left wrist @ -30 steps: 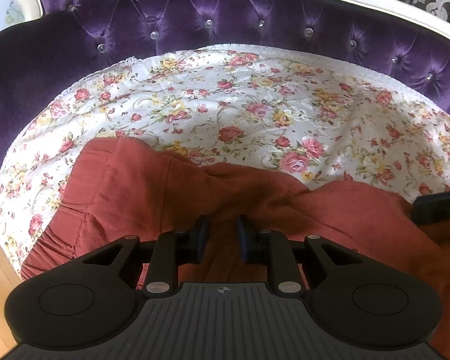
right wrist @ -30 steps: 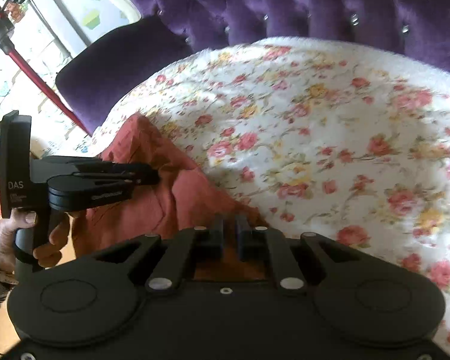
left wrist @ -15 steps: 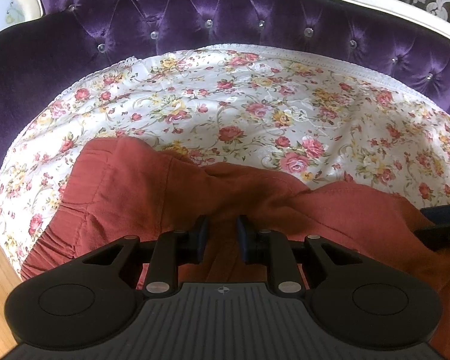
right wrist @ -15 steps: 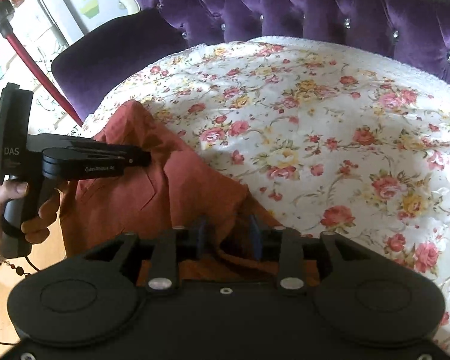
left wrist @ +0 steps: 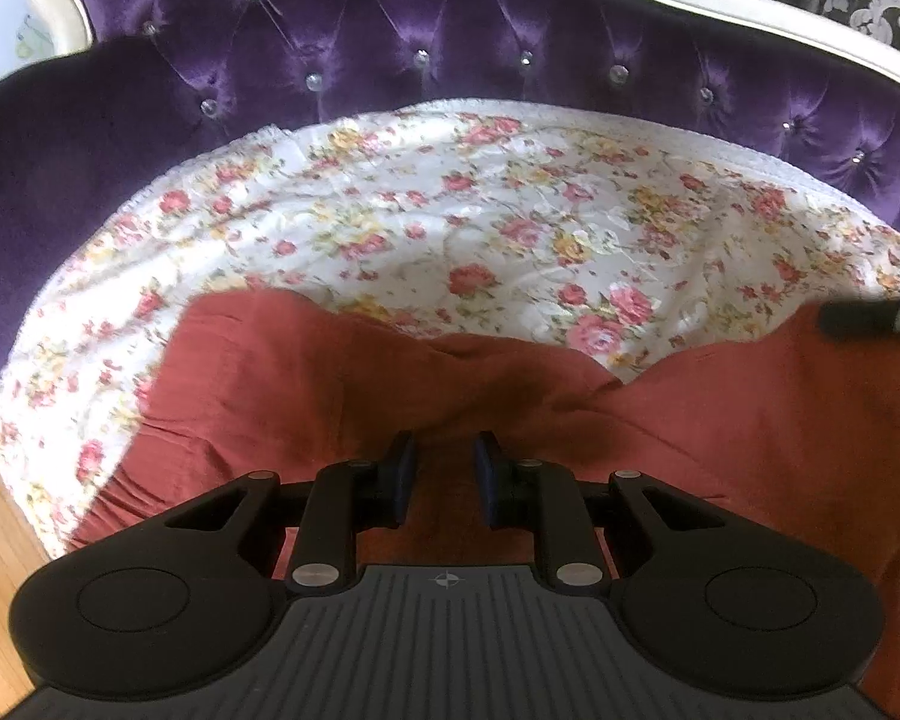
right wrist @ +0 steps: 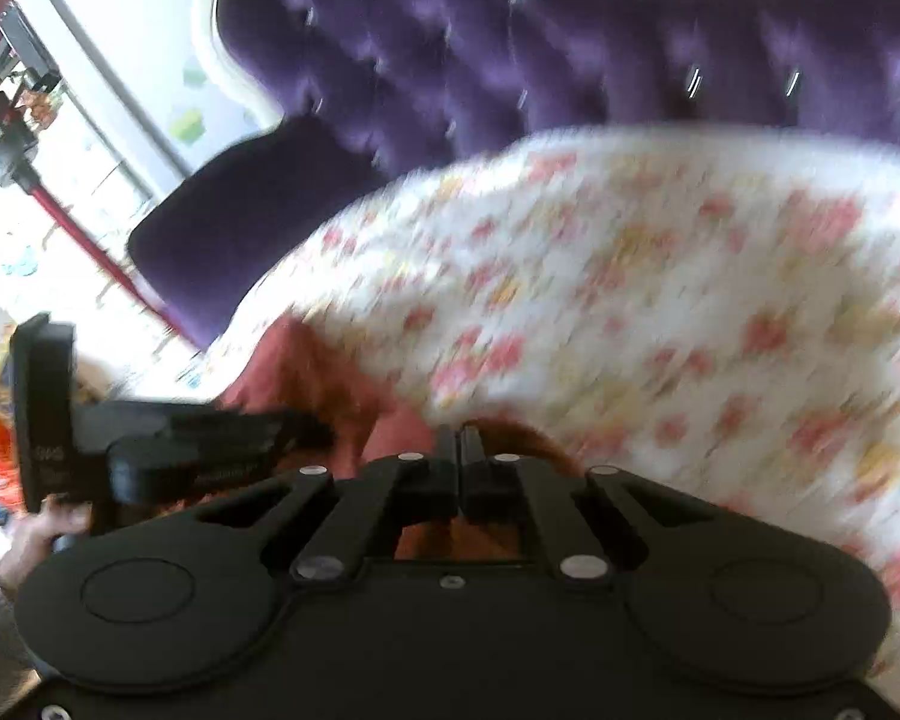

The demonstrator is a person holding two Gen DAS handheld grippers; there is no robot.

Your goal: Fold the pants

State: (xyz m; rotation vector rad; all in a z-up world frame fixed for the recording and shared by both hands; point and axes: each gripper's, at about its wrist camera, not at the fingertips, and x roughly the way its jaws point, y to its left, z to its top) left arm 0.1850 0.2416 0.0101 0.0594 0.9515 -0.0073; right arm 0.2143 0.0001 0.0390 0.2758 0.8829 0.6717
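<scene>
Now R fingers (right wrist: 461, 450) pinched tight on pants (right wrist: 306, 372), just closed

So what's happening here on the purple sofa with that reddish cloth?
A person is folding rust-red pants that lie on a floral sheet spread over a purple tufted sofa, with tongs in each hand. The left tongs sit low over the fabric with a gap between the fingers. The right tongs have just been closing and now look shut on a fold of the pants, though that view is blurred.
</scene>
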